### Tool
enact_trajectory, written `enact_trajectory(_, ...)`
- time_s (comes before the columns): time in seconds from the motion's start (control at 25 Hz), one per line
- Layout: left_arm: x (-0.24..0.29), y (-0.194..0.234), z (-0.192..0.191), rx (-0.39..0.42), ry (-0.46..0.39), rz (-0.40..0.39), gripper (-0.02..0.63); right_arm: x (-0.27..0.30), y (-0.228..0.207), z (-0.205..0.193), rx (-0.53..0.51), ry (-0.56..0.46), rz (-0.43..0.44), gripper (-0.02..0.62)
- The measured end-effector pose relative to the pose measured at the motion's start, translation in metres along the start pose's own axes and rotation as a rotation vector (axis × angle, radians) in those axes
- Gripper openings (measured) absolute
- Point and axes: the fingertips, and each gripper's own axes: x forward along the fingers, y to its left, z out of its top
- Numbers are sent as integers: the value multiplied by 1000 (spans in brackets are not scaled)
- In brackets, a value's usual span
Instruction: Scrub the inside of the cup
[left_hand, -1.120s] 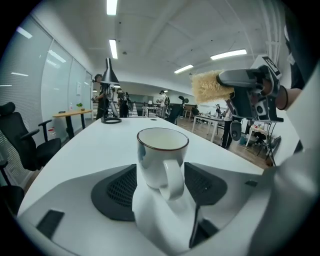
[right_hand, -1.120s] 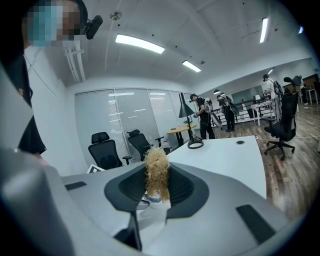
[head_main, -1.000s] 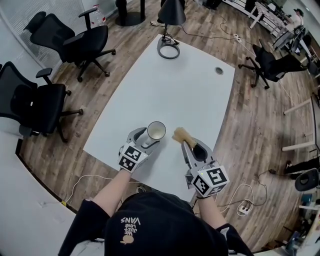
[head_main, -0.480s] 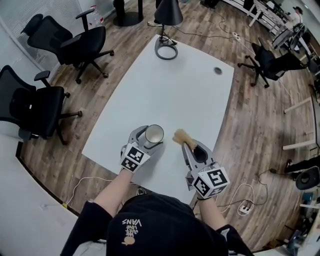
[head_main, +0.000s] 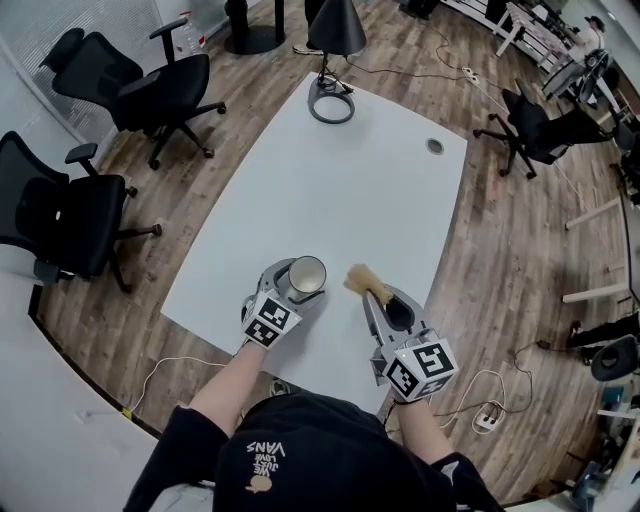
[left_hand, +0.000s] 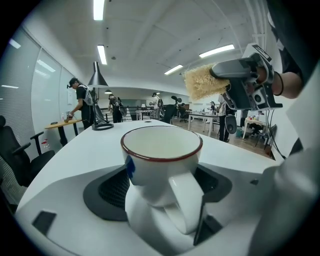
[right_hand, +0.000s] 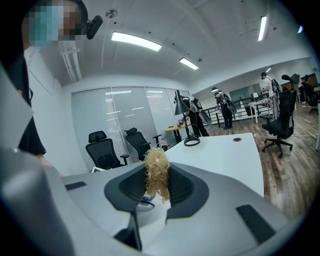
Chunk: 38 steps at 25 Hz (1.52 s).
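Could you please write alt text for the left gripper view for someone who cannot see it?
A white, red-rimmed cup sits upright between the jaws of the left gripper, which have just been opening, handle toward the camera. Upper right, the right gripper holds a straw-coloured scrubber above the table.

One cup (head_main: 306, 274), one straw scrubber (head_main: 358, 277), two tools (head_main: 296, 284) (head_main: 373, 297), one lamp (head_main: 331, 102), one white table (head_main: 340, 185).

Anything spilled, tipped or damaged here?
Nothing stands out. The cup stands upright on the table, rim intact, no spill; the scrub brush sits in the right gripper, clear of the cup.
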Motion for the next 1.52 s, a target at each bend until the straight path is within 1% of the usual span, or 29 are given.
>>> enact_trajectory(0.12,0,1,2,6,-17,5,376,1,-2,-2,1,7,-2,95)
enact_trajectory(0.4,0,2,7,-7,-38,-13,376,2,-5,-4,5,14,-3,95)
enact_trajectory(0.56,0,2,7,-18,-45,-17,374,2,-4,-6,1,17,5,95)
enact_trajectory(0.68,-2,0,7,-10,-40,-34,374,3,-2,-4,-5,19,18,95)
enact_trajectory(0.84,-10,-7,4,41,-2,-61,374,9,9,0,-40,22,62,95)
enact_trajectory(0.96,-18,-8,7,70,25,-63,374,12,18,4,-76,25,96,95)
enact_trajectory(1.08,-29,-9,16,110,47,-73,374,14,27,4,-121,42,131,95)
enact_trajectory(1.2,-42,-10,33,161,37,-80,374,15,39,7,-154,45,169,95)
enact_trajectory(1.28,-53,-10,46,208,31,-68,374,14,51,13,-163,33,201,95)
enact_trajectory(1.4,-68,-10,59,296,46,-39,374,14,71,22,-199,16,244,95)
enact_trajectory(1.52,-79,-13,70,348,48,-23,374,15,88,26,-233,17,279,95)
